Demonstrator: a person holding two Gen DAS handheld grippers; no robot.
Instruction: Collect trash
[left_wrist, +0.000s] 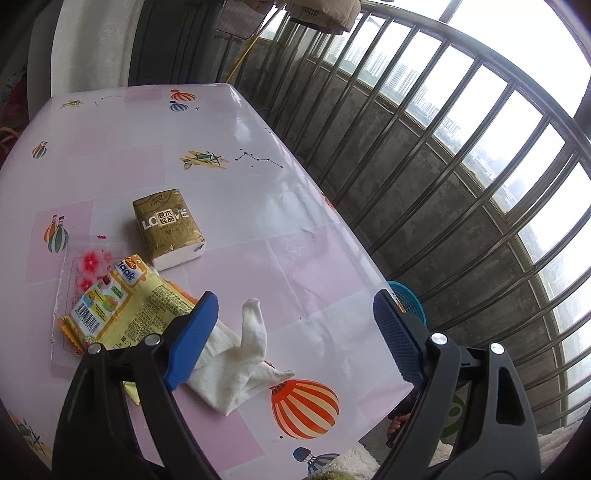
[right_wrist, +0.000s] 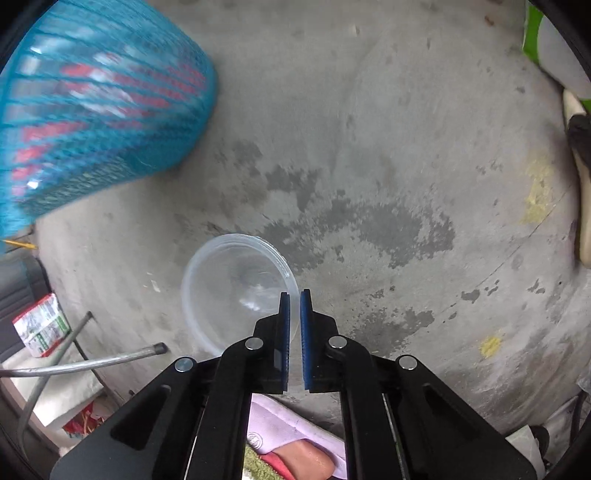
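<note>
Right gripper (right_wrist: 294, 295) pinched on clear plastic bowl (right_wrist: 236, 288) rim; left gripper (left_wrist: 295, 310) wide apart, empty, above tissue (left_wrist: 240, 358).

Both the left gripper (left_wrist: 295, 325) and right gripper (right_wrist: 294, 325) have black frames, silver rivets and blue ribbed jaws (pad faces finely textured).

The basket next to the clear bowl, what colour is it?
Teal-blue mesh basket; right wrist view.
</note>
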